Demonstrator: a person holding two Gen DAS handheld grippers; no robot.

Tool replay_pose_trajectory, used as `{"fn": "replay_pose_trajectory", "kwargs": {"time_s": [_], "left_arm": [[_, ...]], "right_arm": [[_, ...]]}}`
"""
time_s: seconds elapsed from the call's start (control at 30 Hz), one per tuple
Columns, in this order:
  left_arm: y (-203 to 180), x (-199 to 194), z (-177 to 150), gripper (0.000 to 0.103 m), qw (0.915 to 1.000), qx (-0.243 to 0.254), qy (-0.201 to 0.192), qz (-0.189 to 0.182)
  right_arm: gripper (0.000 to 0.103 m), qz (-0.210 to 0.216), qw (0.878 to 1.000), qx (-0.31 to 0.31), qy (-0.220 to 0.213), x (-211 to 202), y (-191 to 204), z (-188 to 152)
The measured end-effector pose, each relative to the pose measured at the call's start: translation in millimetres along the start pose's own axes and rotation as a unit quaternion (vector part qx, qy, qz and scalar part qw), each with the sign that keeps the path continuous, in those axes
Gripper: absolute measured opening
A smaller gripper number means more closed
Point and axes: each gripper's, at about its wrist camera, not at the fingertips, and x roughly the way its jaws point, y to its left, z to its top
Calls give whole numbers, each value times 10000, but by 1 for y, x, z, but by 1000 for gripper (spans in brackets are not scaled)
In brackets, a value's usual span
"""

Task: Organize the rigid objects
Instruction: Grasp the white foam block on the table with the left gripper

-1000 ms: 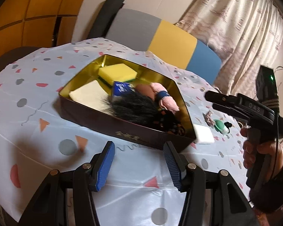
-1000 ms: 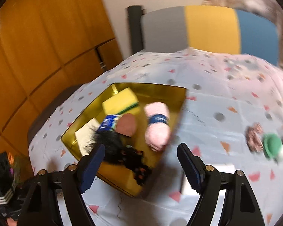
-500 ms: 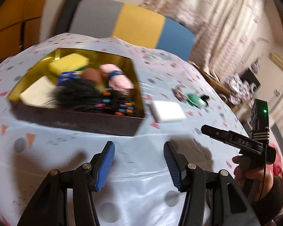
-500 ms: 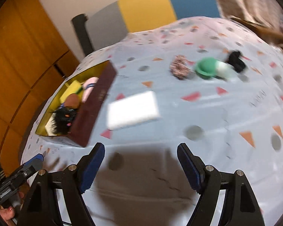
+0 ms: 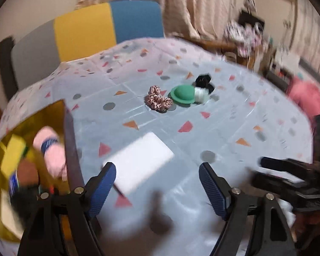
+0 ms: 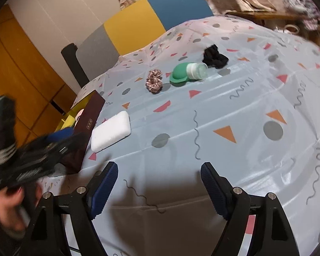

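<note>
A white rectangular block lies flat on the patterned tablecloth beside the dark box with gold lining. That box holds a yellow sponge, a pink roll and other blurred items. My left gripper hovers just short of the block, its jaws opening with nothing between them. My right gripper stands open and empty over bare cloth near the front edge. Farther back lie a green-capped bottle, a pink scrunchie and a black scrunchie.
A chair with grey, yellow and blue back panels stands behind the table. Wooden cabinets are at the left, curtains and cluttered furniture at the back right. In the right wrist view a hand holds the blurred left gripper at the lower left.
Both views have swung away from the box toward the table's open side. The white block now sits right before my left gripper, whose jaws stand wider. My right gripper has dropped lower.
</note>
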Motion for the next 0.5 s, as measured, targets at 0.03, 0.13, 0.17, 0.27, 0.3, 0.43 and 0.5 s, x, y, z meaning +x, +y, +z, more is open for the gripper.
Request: {"fn": "replay_pose_trajectory", "kwargs": {"time_s": [0.03, 0.13, 0.17, 0.27, 0.3, 0.43, 0.5], "left_arm": [[3, 12, 7, 82, 9997, 84, 212, -7], [11, 32, 22, 83, 9986, 260, 453, 66], [12, 41, 27, 83, 9976, 333, 610, 54], [13, 61, 35, 83, 9936, 662, 910, 63], [13, 66, 35, 83, 9927, 704, 984, 42], [16, 84, 33, 84, 9881, 725, 1356, 12], [16, 85, 32, 83, 9885, 581, 1383, -188]], "right_arm": [[81, 35, 10000, 54, 8, 0, -3, -1], [81, 151, 9997, 201, -5, -5, -12, -5], [81, 184, 9995, 253, -8, -6, -15, -6], [82, 289, 9987, 421, -17, -10, -23, -7], [82, 312, 9984, 462, -24, -11, -25, -7], [83, 366, 9980, 516, -91, -18, -29, -5], [83, 398, 9976, 555, -134, -20, -31, -5]]}}
